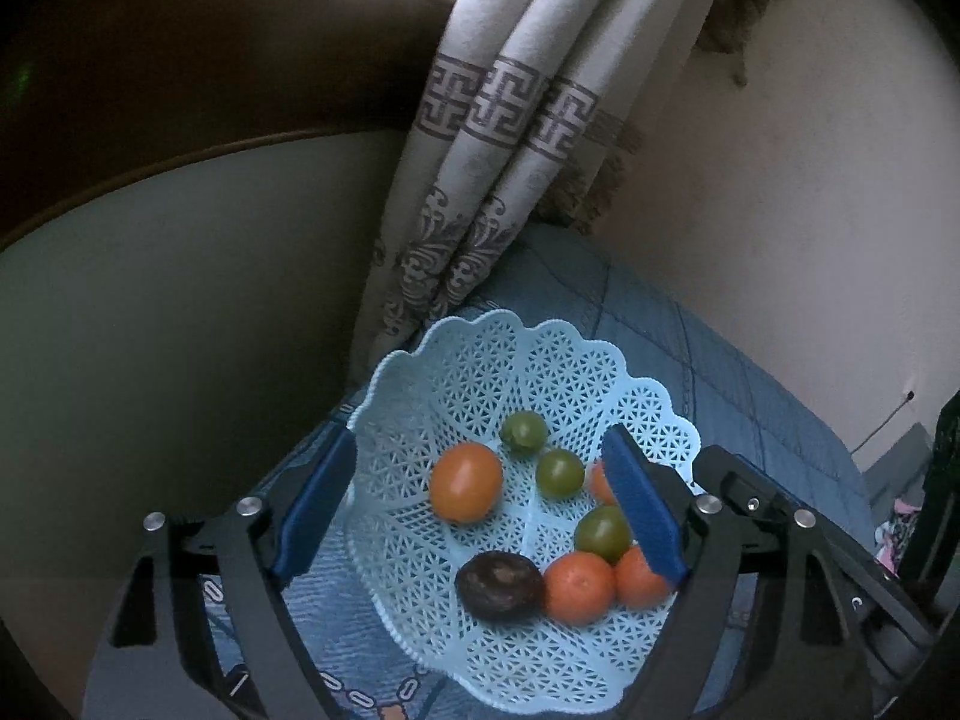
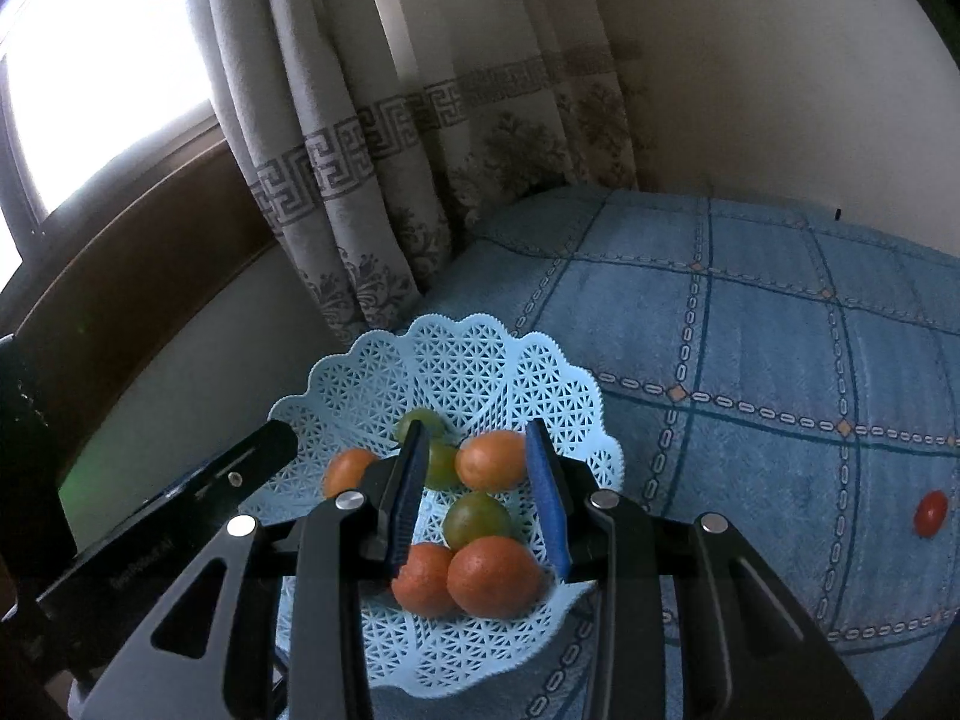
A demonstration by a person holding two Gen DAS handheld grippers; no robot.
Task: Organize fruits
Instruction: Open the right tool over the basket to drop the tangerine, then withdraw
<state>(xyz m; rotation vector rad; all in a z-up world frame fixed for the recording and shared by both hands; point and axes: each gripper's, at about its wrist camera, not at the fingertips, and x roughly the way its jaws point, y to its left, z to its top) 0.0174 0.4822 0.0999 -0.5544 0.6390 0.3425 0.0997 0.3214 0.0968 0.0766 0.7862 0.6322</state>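
Eight fruits lie in a pale blue lattice basket with a scalloped rim, set on a blue chequered cloth beside a patterned curtain. In the left wrist view these are three green fruits, a smooth orange tomato-like fruit, two oranges side by side, a further orange one partly hidden behind a finger, and a dark brown fruit touching the nearer orange. The left gripper hangs over the basket, its jaws spread wide and holding nothing; all the fruit sits between and below its fingers. The right gripper is likewise parted and empty above the basket, its jaws framing the tomato-like fruit and a green one. One small red tomato lies on the cloth, well apart from the basket.
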